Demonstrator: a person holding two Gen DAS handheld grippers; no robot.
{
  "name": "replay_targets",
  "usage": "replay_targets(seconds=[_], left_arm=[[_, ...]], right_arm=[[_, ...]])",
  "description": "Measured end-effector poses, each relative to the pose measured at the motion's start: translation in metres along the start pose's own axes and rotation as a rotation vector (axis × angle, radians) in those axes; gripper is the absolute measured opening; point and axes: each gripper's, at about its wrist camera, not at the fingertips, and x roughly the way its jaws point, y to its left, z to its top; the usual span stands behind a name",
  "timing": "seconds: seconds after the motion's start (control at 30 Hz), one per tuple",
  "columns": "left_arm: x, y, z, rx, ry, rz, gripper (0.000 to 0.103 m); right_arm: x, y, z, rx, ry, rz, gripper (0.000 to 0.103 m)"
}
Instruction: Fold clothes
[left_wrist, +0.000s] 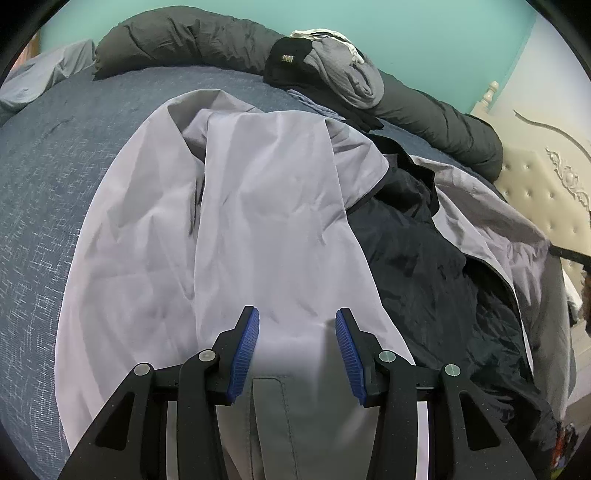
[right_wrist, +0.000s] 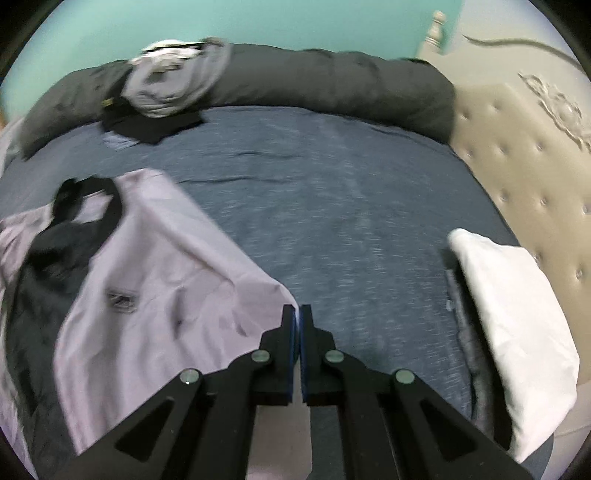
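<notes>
A light grey jacket (left_wrist: 258, 206) with a dark navy lining (left_wrist: 424, 266) lies spread on the blue bed. In the left wrist view one grey panel is folded over the jacket's middle. My left gripper (left_wrist: 297, 321) is open just above the grey fabric near its hem, holding nothing. In the right wrist view the same jacket (right_wrist: 155, 280) lies at the left, blurred. My right gripper (right_wrist: 297, 314) is shut on the jacket's edge and holds it over the bedsheet.
A blue bedsheet (right_wrist: 332, 192) covers the bed. A dark grey rolled duvet (right_wrist: 332, 85) lies along the far edge, with a pile of grey and black clothes (left_wrist: 332, 70) on it. A white pillow (right_wrist: 517, 325) lies by the padded headboard (right_wrist: 524, 155).
</notes>
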Motion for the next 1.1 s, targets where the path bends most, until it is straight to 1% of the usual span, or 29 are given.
replay_targets(seconds=[0.07, 0.13, 0.17, 0.2, 0.23, 0.27, 0.3, 0.37, 0.4, 0.43, 0.5, 0.57, 0.6, 0.63, 0.67, 0.7, 0.77, 0.83, 0.93, 1.1], left_arm=[[0.001, 0.001, 0.000, -0.001, 0.001, 0.001, 0.047], [0.003, 0.001, 0.000, -0.001, 0.005, 0.002, 0.047], [0.003, 0.001, 0.000, 0.000, 0.006, 0.002, 0.047], [0.004, 0.001, 0.000, 0.000, 0.007, 0.001, 0.047], [0.004, 0.001, 0.000, 0.000, 0.008, 0.000, 0.047], [0.004, 0.000, 0.001, 0.001, 0.008, 0.000, 0.047], [0.004, 0.000, 0.001, 0.002, 0.008, -0.001, 0.047], [0.003, -0.001, 0.001, 0.003, 0.007, -0.002, 0.047], [0.003, -0.001, 0.001, 0.001, 0.006, -0.003, 0.047], [0.003, -0.001, 0.001, 0.001, 0.005, -0.003, 0.047], [0.002, -0.001, 0.001, 0.001, 0.003, -0.002, 0.047], [0.002, -0.002, 0.001, -0.001, 0.002, -0.003, 0.047], [0.002, -0.002, 0.001, -0.002, 0.002, -0.004, 0.047], [0.002, -0.002, 0.001, -0.002, 0.002, -0.004, 0.047], [0.002, -0.003, 0.001, -0.001, 0.001, -0.005, 0.047], [0.002, -0.003, 0.001, 0.000, 0.001, -0.006, 0.047], [0.003, -0.003, 0.001, 0.002, 0.001, -0.008, 0.047], [0.003, -0.003, 0.001, 0.002, 0.001, -0.010, 0.047], [0.003, -0.003, 0.001, -0.001, -0.001, -0.009, 0.047], [0.001, 0.000, 0.001, -0.010, -0.009, -0.006, 0.047]], right_arm=[[0.013, -0.012, 0.003, 0.065, 0.025, -0.017, 0.002], [0.018, -0.023, 0.002, 0.178, 0.014, 0.010, 0.007], [0.015, -0.020, -0.002, 0.184, 0.006, 0.019, 0.009], [0.012, -0.017, -0.005, 0.191, -0.002, 0.029, 0.017], [0.009, -0.015, -0.009, 0.196, -0.008, 0.037, 0.032], [0.007, -0.011, -0.014, 0.186, 0.001, 0.038, 0.037], [0.004, -0.007, -0.021, 0.178, 0.010, 0.043, 0.038], [-0.002, 0.004, -0.041, 0.189, 0.045, 0.109, 0.043], [-0.004, 0.010, -0.051, 0.191, 0.070, 0.139, 0.051], [-0.007, 0.016, -0.061, 0.190, 0.095, 0.167, 0.053], [-0.009, 0.033, -0.082, 0.154, 0.144, 0.192, 0.054], [-0.012, 0.046, -0.101, 0.143, 0.181, 0.211, 0.061], [-0.013, 0.051, -0.109, 0.149, 0.194, 0.221, 0.067], [-0.016, 0.055, -0.118, 0.178, 0.200, 0.236, 0.069], [-0.019, 0.059, -0.124, 0.203, 0.200, 0.246, 0.070], [-0.019, 0.062, -0.127, 0.202, 0.206, 0.243, 0.073], [-0.019, 0.069, -0.131, 0.199, 0.219, 0.234, 0.073], [-0.020, 0.079, -0.136, 0.164, 0.219, 0.194, 0.073], [-0.019, 0.084, -0.140, 0.139, 0.235, 0.160, 0.073], [-0.010, 0.098, -0.149, 0.052, 0.266, 0.138, 0.073]])
